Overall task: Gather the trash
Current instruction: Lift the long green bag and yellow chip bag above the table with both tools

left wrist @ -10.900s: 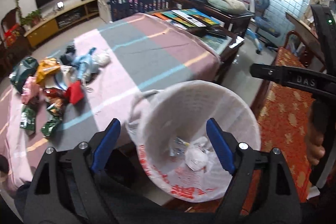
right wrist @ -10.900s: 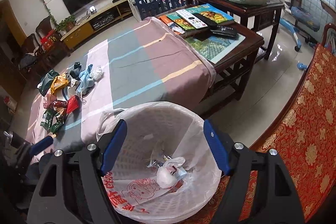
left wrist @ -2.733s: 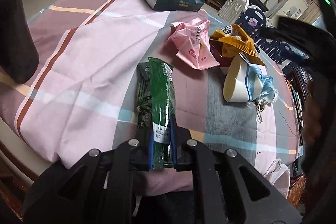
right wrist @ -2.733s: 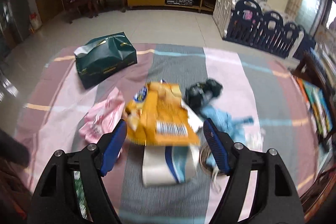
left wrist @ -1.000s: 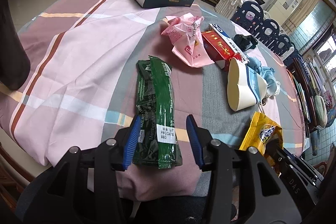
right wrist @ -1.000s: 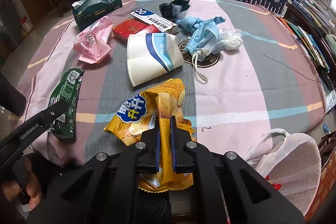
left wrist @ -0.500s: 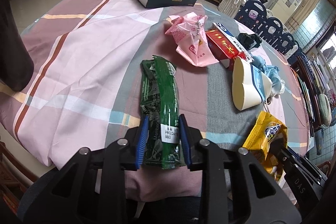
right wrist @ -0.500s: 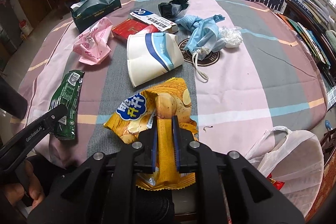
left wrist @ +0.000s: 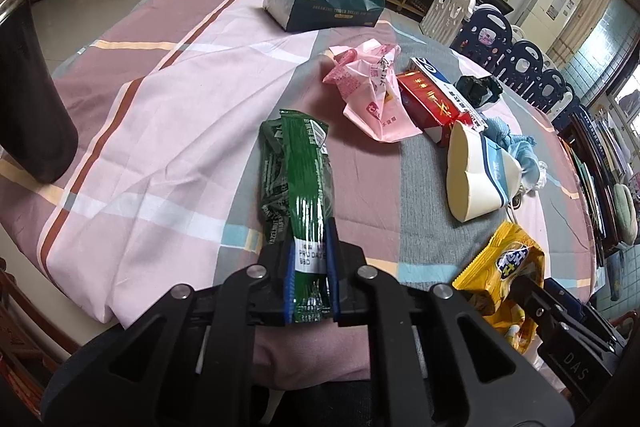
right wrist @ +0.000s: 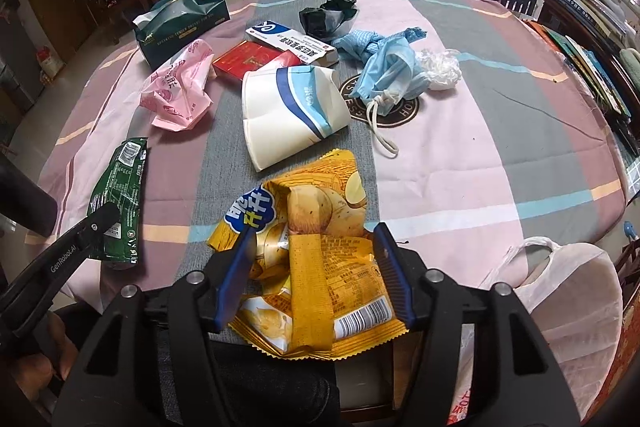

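My left gripper [left wrist: 311, 281] is shut on the near end of a green snack wrapper [left wrist: 298, 183] that lies on the table's front edge; the wrapper also shows in the right wrist view [right wrist: 120, 195]. My right gripper [right wrist: 316, 277] is open, its jaws standing on either side of a yellow chip bag [right wrist: 316, 251] at the table's near edge; the bag also shows in the left wrist view [left wrist: 504, 275]. The trash bin with a white bag liner [right wrist: 560, 311] stands below the table edge at the right.
On the striped tablecloth [left wrist: 160, 107] lie a pink bag [right wrist: 180, 87], a crushed paper cup [right wrist: 292, 107], a red box [right wrist: 244, 61], a white-blue box [right wrist: 290, 41], blue masks [right wrist: 388, 67], a black wrapper [right wrist: 326, 13] and a green tissue box [right wrist: 180, 23]. A dark cylinder [left wrist: 28, 99] stands left.
My left gripper has closed on the green wrapper's near end. My right gripper has opened and let go of the yellow chip bag, which now lies between its jaws.
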Demonstrator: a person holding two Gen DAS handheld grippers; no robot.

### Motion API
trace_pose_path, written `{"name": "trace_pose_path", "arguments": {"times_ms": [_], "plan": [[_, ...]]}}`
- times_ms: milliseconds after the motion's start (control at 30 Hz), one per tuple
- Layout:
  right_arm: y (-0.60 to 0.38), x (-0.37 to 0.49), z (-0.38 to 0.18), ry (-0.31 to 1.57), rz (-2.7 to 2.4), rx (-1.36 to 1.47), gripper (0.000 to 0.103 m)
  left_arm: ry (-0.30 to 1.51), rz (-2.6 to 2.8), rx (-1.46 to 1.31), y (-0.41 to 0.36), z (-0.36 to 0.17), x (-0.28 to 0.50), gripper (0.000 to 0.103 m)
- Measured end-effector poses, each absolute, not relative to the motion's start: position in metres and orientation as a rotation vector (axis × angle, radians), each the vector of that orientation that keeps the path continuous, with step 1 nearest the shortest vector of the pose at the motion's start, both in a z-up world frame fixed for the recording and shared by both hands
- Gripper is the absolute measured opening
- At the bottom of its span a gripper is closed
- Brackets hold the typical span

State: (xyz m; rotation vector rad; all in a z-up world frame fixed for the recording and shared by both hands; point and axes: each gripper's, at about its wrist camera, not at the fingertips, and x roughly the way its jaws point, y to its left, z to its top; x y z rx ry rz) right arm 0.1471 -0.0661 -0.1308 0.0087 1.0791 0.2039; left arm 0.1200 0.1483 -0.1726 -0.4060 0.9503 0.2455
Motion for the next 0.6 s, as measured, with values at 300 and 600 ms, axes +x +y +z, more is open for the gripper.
{"name": "trace_pose_path", "arguments": {"times_ms": [300, 600], "plan": [[-0.0641, 0.1465, -0.1341, 1.095, 0.217, 0.012, 0.064, 0.958, 0.246, -0.417, 0.1507, -0.1735, 0.1197, 0.014], [-0.0588, 0.1520, -0.1345, 1.120, 0.238, 0.041, 0.070, 0.975, 0.247, -0.462, 0.1567, -0.1792, 0.1191, 0.014]]}}
